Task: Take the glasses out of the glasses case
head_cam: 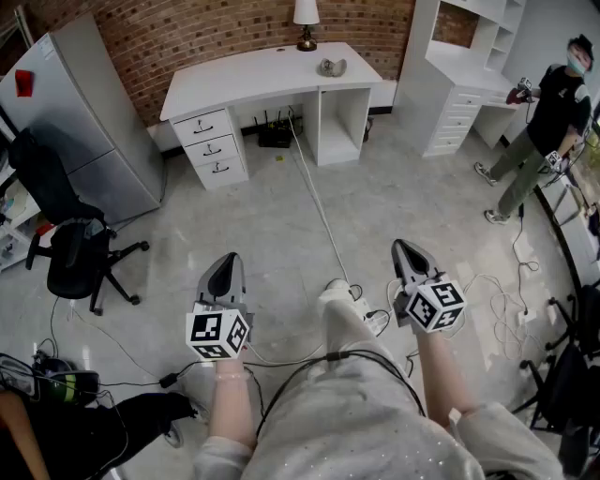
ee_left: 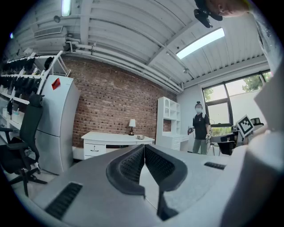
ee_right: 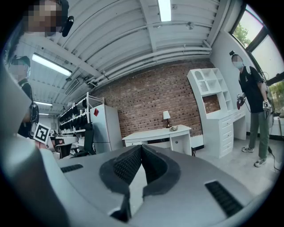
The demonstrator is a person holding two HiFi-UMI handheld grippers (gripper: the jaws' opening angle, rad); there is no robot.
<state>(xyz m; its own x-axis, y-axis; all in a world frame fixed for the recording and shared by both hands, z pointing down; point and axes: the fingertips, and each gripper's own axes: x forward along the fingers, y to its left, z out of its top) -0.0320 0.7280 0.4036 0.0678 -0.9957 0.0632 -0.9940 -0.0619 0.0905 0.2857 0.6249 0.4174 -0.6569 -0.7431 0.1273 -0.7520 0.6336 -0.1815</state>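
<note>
A small grey glasses case lies on the white desk against the far brick wall; it also shows on the desk in the left gripper view and the right gripper view. No glasses are visible. My left gripper and right gripper are held out over the floor, well short of the desk, pointing toward it. Both are shut with nothing between the jaws, whose tips meet in the left gripper view and in the right gripper view.
A table lamp stands at the desk's back edge. A grey fridge and a black office chair are at the left. A white shelf unit and a standing person are at the right. Cables run across the floor.
</note>
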